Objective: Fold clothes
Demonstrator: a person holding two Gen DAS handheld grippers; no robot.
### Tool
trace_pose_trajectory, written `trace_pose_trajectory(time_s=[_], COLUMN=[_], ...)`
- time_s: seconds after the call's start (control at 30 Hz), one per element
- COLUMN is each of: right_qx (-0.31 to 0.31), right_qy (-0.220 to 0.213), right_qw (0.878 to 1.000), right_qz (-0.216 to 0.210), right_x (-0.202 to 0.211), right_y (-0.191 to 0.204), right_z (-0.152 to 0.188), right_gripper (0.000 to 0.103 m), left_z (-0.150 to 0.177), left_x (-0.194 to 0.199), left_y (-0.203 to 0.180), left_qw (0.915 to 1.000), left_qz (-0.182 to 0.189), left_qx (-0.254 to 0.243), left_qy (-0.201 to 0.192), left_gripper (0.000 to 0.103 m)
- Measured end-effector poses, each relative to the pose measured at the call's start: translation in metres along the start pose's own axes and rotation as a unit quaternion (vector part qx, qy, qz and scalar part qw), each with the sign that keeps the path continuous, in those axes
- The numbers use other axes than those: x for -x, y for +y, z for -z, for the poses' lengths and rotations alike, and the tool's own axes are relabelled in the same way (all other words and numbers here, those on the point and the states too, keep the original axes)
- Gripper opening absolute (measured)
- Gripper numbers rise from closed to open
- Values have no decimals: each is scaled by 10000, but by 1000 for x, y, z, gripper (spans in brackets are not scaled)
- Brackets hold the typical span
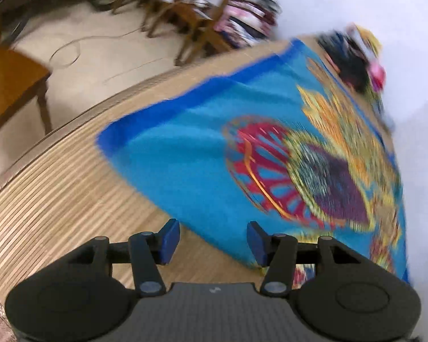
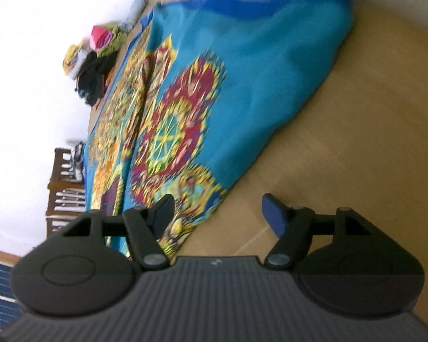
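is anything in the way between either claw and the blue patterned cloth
Nothing visible is. The left claw stands open right at the blue cloth's near edge. The right claw is open beside its patterned edge. Only bare mat lies between.

Room: plain white wall [image 1: 356,2], brightly and evenly lit. Pale beige floor [image 1: 100,57] with a thin dark cable [image 1: 68,51] looped across it. Brown wooden chairs [image 1: 185,14] stand on the floor near the wall; one carries a stack of folded fabrics [image 1: 248,11]. Corner of a brown wooden table [image 1: 11,77] at left. Work surface: woven straw-coloured slatted mat [image 1: 57,199]. Brown wooden slatted rack [image 2: 62,182] against the wall, seen blurred.
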State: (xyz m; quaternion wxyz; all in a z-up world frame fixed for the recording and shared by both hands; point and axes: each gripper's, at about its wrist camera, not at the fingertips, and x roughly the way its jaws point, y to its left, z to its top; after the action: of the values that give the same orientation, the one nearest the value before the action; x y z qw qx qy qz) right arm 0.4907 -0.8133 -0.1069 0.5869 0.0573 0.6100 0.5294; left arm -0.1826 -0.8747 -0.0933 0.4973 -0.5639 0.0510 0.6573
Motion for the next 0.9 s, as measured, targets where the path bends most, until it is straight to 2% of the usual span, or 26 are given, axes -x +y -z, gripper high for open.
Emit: trace_pose_trajectory(time_s=[0.17, 0.33, 0.47, 0.6, 0.73, 0.8, 0.87, 0.9], right_qx=[352, 344, 262, 133, 53, 138, 311, 430], right_qy=[-65, -148, -273, -226, -362, -414, -438, -450], right_qw=[9993, 9992, 9990, 9995, 9988, 9984, 9981, 9977], right_qz=[-60, -165, -232, -199, -339, -363, -314, -274], right_x=[-20, -31, -35, -34, -34, -38, -45, -48], right_y=[23, 26, 24, 24, 19, 23, 31, 36], right_z=[11, 8, 5, 3, 7, 7, 5, 4], right_gripper=[70, 70, 69, 69, 69, 70, 70, 70], left_z=[-6, -11, -13, -2, 0, -4, -7, -7], left_x=[-14, -22, -27, -22, -29, -36, -44, -48], left_y=[13, 0, -15, -7, 1, -10, -25, -34], left_qw=[9983, 9988, 9997, 9983, 9952, 9961, 9980, 9986], left_qz=[129, 132, 33, 154, 319, 444, 448, 443], left_qx=[567, 421, 200, 539, 916, 762, 441, 254], left_qy=[-67, -226, -158, 186, 150, 34, -72, -101], left_gripper=[57, 61, 63, 64, 67, 71, 66, 56])
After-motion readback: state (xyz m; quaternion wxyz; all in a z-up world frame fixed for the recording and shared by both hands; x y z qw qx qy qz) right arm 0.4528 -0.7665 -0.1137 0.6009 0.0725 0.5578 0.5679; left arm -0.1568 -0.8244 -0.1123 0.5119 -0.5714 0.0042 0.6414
